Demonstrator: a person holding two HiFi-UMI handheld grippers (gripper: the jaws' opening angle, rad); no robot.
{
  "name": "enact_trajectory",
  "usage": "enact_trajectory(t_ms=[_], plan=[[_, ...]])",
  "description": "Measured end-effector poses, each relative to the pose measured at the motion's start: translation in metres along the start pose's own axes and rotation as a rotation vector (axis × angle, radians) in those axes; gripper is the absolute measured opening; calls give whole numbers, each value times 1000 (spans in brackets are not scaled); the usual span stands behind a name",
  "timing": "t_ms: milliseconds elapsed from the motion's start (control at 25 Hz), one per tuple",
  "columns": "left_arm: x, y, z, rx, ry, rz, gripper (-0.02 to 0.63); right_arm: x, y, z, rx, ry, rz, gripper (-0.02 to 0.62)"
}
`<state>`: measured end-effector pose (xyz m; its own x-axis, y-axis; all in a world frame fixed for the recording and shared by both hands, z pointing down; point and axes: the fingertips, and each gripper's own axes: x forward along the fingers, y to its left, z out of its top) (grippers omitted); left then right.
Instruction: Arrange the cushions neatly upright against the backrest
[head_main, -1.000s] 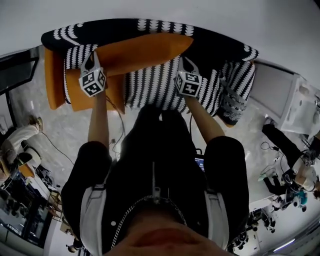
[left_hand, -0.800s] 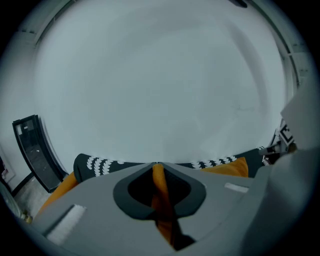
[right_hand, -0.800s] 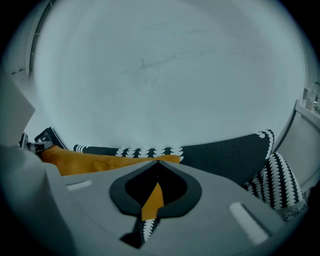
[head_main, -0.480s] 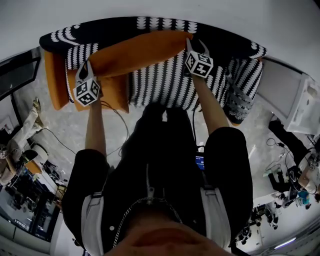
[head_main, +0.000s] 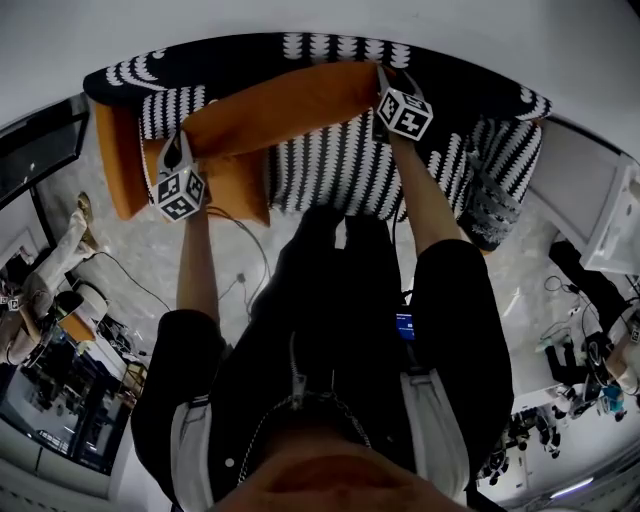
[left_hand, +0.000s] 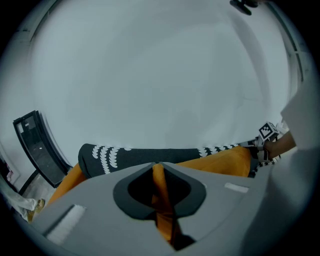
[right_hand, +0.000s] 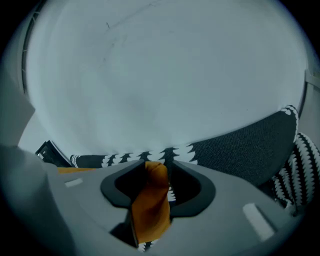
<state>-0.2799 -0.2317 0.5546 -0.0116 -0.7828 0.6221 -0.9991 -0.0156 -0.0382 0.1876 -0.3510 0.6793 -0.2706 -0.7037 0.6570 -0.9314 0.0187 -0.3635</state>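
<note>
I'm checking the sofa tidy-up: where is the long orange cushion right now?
Head view, upper centre: the long orange cushion lies lengthwise along the black-and-white patterned sofa backrest, its left end above a smaller orange cushion.

Our right tongs (head_main: 386, 78) move away from us, off the striped seat (head_main: 340, 170) and up to the backrest (head_main: 230, 55), at the right end of the orange cushion (head_main: 285, 105). Their jaws have just been opening, with the cushion's corner between them. Our left tongs (head_main: 177, 148) sink slightly toward us, and the cushion's left end drops with them.
</note>
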Motion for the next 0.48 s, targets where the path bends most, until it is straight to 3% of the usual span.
enact_trajectory(t_ms=[80, 120, 240, 360, 480], plan=[[12, 6, -4, -1, 3, -7, 17, 11, 11, -10, -45, 40, 6, 62], [15, 10, -5, -3, 3, -5, 17, 15, 18, -14, -79, 52, 0, 44], [9, 13, -3, 14, -5, 10, 17, 5, 26, -13, -120, 53, -14, 35], [0, 5, 1, 98, -11, 17, 17, -8, 21, -14, -65, 48, -18, 34], [-2, 1, 1, 112, -23, 7, 17, -14, 17, -18, -37, 47, -16, 34]])
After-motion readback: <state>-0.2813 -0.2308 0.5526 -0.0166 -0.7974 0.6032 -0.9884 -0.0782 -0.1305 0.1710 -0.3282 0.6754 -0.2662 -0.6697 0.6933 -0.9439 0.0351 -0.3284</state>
